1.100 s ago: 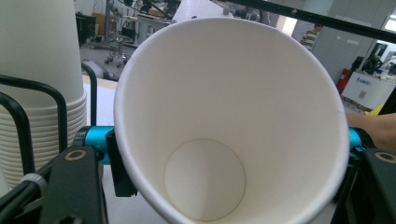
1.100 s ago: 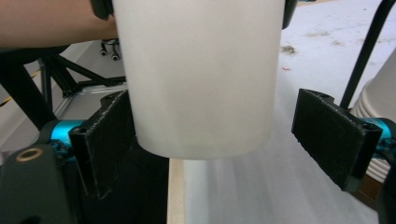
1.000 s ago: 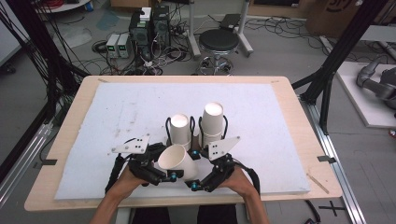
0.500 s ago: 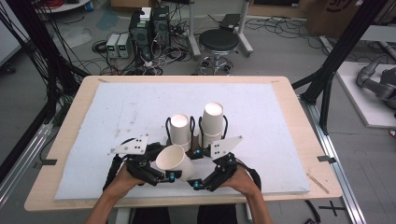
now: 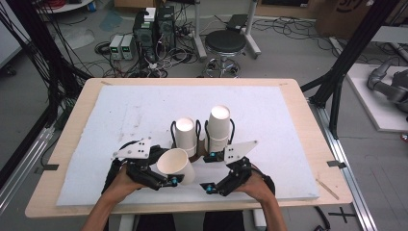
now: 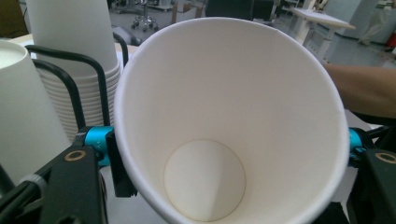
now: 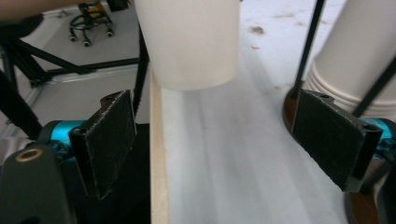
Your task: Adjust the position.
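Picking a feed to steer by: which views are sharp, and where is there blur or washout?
High view: evenly lit and soft, yet the paper cup in the left tongs reads clearly. Left gripper view: cup interior sharp, shaded towards its base, background blurred. Right gripper view: right tongs crisp, the cup close above them soft and bright, white mat streaky.

A plain white paper cup (image 5: 175, 165), empty and undented, is tipped on its side above the near middle of the table. Its open mouth faces near-left, and its base points toward two upright cup stacks (image 5: 185, 136) just behind.
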Action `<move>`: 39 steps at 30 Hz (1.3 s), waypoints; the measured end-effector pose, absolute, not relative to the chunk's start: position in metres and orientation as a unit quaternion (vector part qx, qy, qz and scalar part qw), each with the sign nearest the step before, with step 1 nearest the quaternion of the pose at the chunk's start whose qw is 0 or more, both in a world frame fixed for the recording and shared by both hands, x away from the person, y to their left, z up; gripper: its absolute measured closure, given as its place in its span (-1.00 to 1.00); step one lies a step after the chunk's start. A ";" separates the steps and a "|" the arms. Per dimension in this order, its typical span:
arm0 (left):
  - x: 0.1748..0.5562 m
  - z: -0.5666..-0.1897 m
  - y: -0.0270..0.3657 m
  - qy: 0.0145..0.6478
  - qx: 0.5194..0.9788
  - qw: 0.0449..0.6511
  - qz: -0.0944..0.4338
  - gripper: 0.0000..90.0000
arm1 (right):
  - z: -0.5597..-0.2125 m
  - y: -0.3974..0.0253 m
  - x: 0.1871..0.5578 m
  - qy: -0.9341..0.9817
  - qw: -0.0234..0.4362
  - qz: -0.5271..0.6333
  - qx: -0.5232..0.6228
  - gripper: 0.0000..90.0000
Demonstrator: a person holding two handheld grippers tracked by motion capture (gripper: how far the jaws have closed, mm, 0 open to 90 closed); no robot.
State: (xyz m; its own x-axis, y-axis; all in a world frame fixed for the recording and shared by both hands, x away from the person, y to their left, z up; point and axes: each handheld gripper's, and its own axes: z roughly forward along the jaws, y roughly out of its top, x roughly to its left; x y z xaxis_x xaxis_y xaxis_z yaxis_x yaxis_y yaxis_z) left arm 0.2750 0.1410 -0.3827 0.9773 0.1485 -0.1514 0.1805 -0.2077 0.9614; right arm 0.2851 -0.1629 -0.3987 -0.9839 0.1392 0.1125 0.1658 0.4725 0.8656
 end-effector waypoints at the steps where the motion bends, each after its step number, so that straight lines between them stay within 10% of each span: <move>1: 0.275 -0.383 0.142 0.108 0.779 0.618 -0.009 -0.35 | -0.399 -0.165 0.285 -0.858 0.010 -0.505 -0.093 -0.69; 39: 0.274 -0.399 0.149 0.163 0.821 0.546 0.038 -0.35 | -0.414 -0.264 0.291 -0.791 -0.173 -0.452 -0.375 -0.68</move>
